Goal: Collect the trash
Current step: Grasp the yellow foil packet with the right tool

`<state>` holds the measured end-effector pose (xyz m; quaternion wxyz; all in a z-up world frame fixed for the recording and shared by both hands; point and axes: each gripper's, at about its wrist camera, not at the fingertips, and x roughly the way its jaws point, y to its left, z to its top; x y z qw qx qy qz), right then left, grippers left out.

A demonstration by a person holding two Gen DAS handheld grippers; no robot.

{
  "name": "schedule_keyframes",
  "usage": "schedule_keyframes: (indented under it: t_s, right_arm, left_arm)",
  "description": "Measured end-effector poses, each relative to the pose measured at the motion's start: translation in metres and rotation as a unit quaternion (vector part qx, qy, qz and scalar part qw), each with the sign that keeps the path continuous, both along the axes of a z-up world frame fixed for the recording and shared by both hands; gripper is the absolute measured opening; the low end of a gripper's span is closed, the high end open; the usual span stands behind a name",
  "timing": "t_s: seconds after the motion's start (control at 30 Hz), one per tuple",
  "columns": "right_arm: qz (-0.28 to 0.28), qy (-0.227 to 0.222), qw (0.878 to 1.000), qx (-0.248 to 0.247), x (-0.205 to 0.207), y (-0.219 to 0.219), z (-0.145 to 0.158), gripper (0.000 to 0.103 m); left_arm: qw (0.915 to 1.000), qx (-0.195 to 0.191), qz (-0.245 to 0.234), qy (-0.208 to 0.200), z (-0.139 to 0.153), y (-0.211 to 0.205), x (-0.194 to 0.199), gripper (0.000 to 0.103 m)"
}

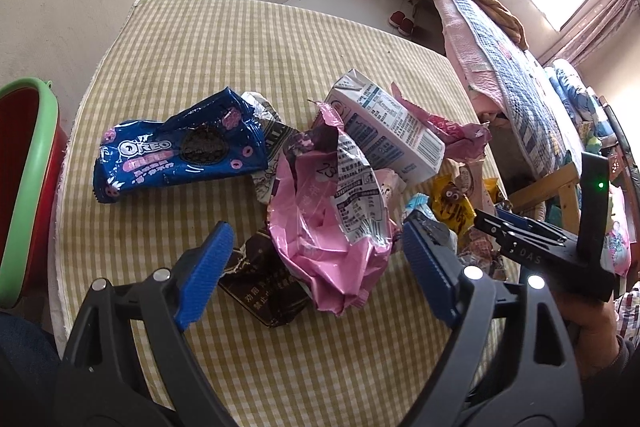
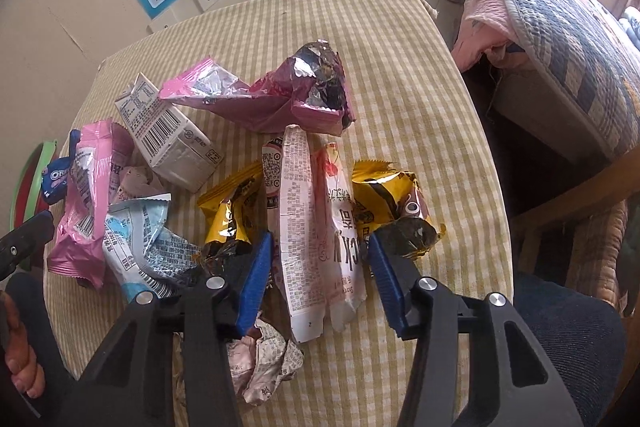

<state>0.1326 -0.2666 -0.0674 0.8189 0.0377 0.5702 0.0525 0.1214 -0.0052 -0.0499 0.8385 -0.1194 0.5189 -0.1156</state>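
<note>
Many wrappers lie in a heap on the checked table [image 1: 160,67], and the bin [image 1: 24,187] stands at its left edge. Both tongs are released: the left gripper [image 1: 316,251] straddles a pink bag [image 1: 320,227], the right gripper [image 2: 320,259] a long white wrapper [image 2: 298,227]. Such foil is probably light, soft and slippery, so I would pinch a crumpled fold, not the flat face.

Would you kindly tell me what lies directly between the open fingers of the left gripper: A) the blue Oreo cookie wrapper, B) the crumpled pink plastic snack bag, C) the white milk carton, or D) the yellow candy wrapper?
B: in the left wrist view the left gripper is open with the crumpled pink plastic snack bag between its blue fingers, while the blue Oreo cookie wrapper lies farther off to the left.
</note>
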Motion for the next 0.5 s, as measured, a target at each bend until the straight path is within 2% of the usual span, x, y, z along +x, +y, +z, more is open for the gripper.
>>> schedule_keyframes:
  t_s: [0.1,0.2,0.27,0.5]
  right_arm:
    - [0.0,0.007,1.0,0.004,0.001,0.0,-0.006,0.048]
    - [0.0,0.008,1.0,0.006,0.002,0.0,-0.009,0.043]
    - [-0.001,0.002,1.0,0.009,0.002,-0.001,-0.005,0.037]
    - [-0.021,-0.027,0.998,0.055,-0.005,-0.017,0.015,0.036]
  left_arm:
    - [1.0,0.0,-0.003,0.003,-0.004,-0.002,0.006,0.084]
    - [1.0,0.0,-0.004,0.008,-0.008,-0.004,0.01,0.084]
    - [0.9999,0.0,-0.005,0.011,-0.01,-0.007,0.013,0.084]
    - [0.9997,0.003,-0.008,0.021,-0.019,-0.012,0.02,0.082]
